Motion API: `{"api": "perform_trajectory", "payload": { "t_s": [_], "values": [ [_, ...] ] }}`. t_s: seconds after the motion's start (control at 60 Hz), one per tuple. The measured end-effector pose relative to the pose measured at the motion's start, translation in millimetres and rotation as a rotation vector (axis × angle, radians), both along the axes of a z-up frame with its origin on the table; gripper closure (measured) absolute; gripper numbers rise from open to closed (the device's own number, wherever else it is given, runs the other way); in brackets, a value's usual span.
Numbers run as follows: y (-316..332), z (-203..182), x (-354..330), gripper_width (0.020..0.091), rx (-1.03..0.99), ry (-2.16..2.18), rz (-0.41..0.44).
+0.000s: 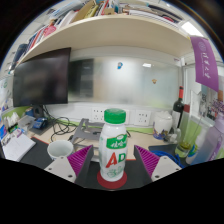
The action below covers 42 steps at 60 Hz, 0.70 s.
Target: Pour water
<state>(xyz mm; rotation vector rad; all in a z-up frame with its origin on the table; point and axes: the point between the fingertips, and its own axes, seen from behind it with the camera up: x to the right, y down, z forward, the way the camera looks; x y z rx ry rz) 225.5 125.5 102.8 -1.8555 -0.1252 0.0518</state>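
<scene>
A white bottle (115, 148) with a green cap and red and green lettering stands upright on a red round base on the dark desk mat (40, 158). It sits between the fingers of my gripper (115, 163), which is open, with a small gap showing between the bottle and each magenta pad (82, 160). A white cup (60, 150) stands on the mat to the left, just beyond the left finger.
A dark monitor (40, 78) stands at the back left under a shelf of books. A keyboard (14, 148) lies at the far left. A dark bottle (180, 106) and small containers (186, 150) crowd the right side. Cables and a wall socket strip (95, 112) lie behind.
</scene>
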Motion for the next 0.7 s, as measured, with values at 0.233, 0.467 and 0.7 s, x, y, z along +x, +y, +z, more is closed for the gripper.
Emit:
{"api": "perform_trajectory", "payload": {
  "t_s": [0.233, 0.467, 0.7],
  "values": [
    [-82, 30, -9, 0.0296, -0.086, -0.008, -0.104],
    [-126, 95, -32, 0.0288, -0.052, -0.004, -0.174],
    [-146, 124, -46, 0.0294, -0.02, -0.017, -0.188]
  ]
}}
